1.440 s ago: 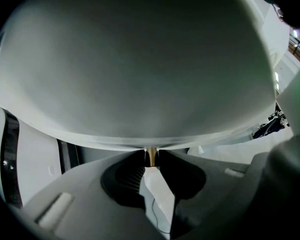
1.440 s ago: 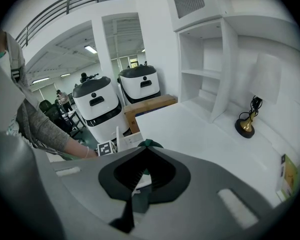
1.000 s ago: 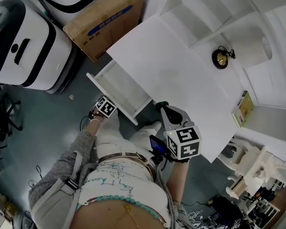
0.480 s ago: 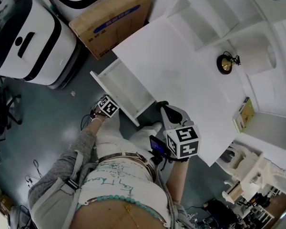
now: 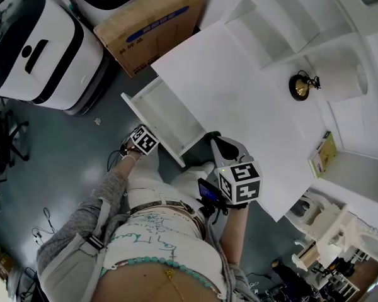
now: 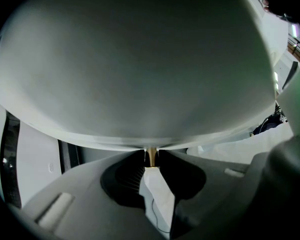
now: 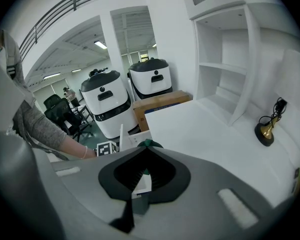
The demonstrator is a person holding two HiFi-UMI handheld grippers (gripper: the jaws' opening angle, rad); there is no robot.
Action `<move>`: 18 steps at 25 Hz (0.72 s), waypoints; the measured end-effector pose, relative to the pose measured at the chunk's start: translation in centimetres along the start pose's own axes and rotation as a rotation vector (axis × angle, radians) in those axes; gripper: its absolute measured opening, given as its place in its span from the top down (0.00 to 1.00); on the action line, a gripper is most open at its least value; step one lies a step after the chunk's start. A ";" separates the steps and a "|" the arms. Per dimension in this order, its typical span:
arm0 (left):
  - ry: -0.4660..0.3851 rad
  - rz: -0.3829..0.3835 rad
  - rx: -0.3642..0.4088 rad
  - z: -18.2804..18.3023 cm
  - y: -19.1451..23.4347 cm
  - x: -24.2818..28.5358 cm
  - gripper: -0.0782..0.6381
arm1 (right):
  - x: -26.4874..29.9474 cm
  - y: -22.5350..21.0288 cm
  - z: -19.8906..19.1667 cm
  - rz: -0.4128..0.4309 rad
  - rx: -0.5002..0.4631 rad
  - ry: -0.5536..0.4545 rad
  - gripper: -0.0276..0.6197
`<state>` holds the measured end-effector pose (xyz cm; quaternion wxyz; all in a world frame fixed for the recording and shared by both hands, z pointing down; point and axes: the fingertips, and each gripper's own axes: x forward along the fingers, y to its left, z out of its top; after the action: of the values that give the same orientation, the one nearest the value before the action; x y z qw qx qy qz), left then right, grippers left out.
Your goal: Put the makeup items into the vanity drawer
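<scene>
The white vanity drawer (image 5: 166,114) stands pulled out at the table's left front, and its inside looks bare. My left gripper (image 5: 150,141) is at the drawer front (image 6: 140,74), shut on the small gold knob (image 6: 151,156). My right gripper (image 5: 213,137) hovers over the near edge of the tabletop (image 5: 239,106), just right of the drawer. Its jaws (image 7: 145,146) are together on a small dark green item (image 7: 146,143) that pokes out past the tips. What that item is cannot be made out. No other makeup items show on the table.
A gold ornament (image 5: 300,85) on a dark base stands at the back right of the table, and a yellow-green booklet (image 5: 323,146) lies near the right edge. White shelves (image 5: 283,17) rise behind. A cardboard box (image 5: 154,24) and white machines (image 5: 38,49) sit on the floor at left.
The view has drifted slightly and the right gripper's cube has turned a little. The drawer and the left gripper stay about where they were.
</scene>
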<state>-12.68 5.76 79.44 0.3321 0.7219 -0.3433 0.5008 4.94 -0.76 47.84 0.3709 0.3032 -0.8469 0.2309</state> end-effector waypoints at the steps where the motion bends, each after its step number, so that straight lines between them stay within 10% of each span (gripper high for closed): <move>1: 0.001 -0.001 0.000 0.0 0.0 0.0 0.77 | 0.2 0.0 0.0 0.003 0.002 0.003 0.91; 18: 0.000 -0.003 -0.002 0.1 -0.1 0.2 0.76 | 3.7 -0.4 -1.8 0.049 0.024 0.063 0.91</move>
<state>-12.54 5.71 79.56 0.3335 0.7223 -0.3426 0.4998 4.07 -1.24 51.88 0.3880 0.2795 -0.8390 0.2598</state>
